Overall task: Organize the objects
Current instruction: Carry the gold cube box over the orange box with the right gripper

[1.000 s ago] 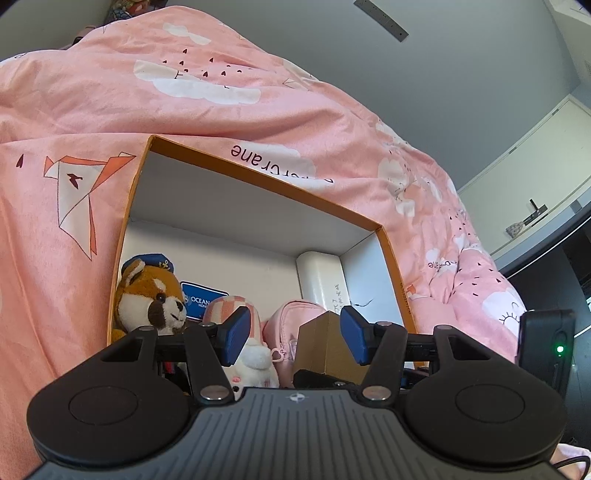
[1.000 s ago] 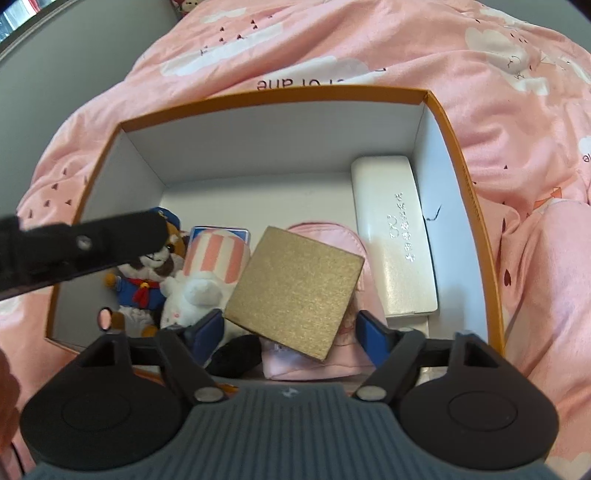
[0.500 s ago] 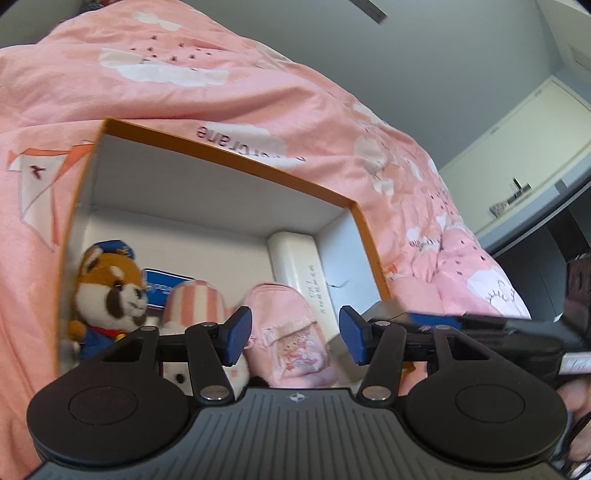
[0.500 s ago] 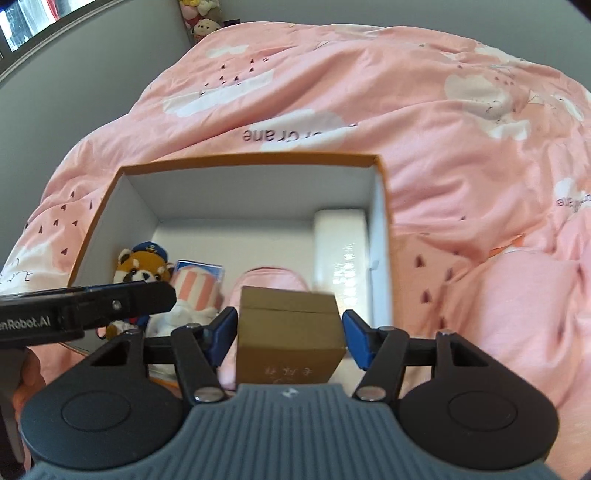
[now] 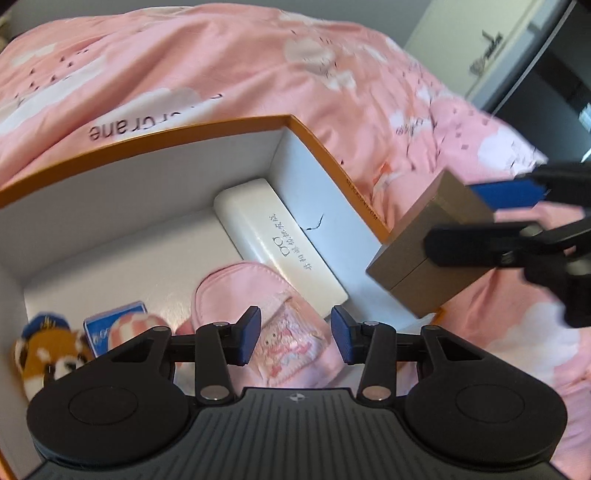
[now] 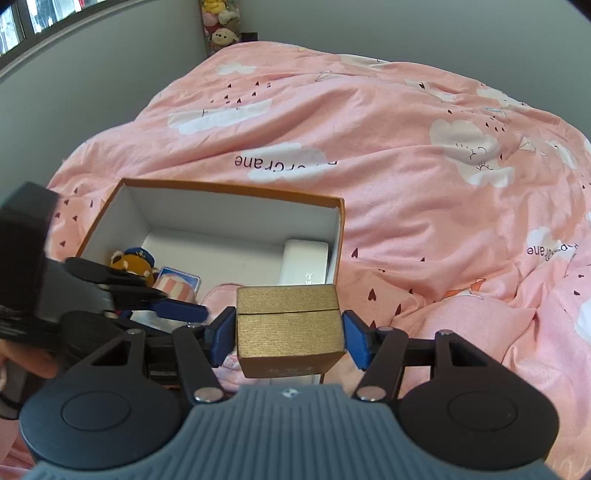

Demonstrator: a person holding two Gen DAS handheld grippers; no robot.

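Note:
An orange-rimmed storage box point(image 5: 325, 147) point(image 6: 229, 192) with white walls lies on the pink bedcover. It holds a white glasses case point(image 5: 280, 247) point(image 6: 304, 258), a pink pouch point(image 5: 258, 295), a red panda plush point(image 5: 48, 358) point(image 6: 131, 260), a striped plush point(image 5: 129, 328) and a blue card point(image 5: 107, 325). My right gripper point(image 6: 289, 334) is shut on a gold cardboard box point(image 6: 288, 325) point(image 5: 424, 254), held in the air at the storage box's right corner. My left gripper point(image 5: 293, 338) is open and empty over the pink pouch.
The pink cloud-print bedcover point(image 6: 424, 155) spreads all around the storage box. A grey wall and stuffed toys point(image 6: 221, 33) stand at the far end. A white cabinet point(image 5: 498, 40) is at the right in the left wrist view.
My right gripper has lifted the gold box out of the storage box and pulled it back to the right. My left gripper has moved forward and tilted down over the pouch.

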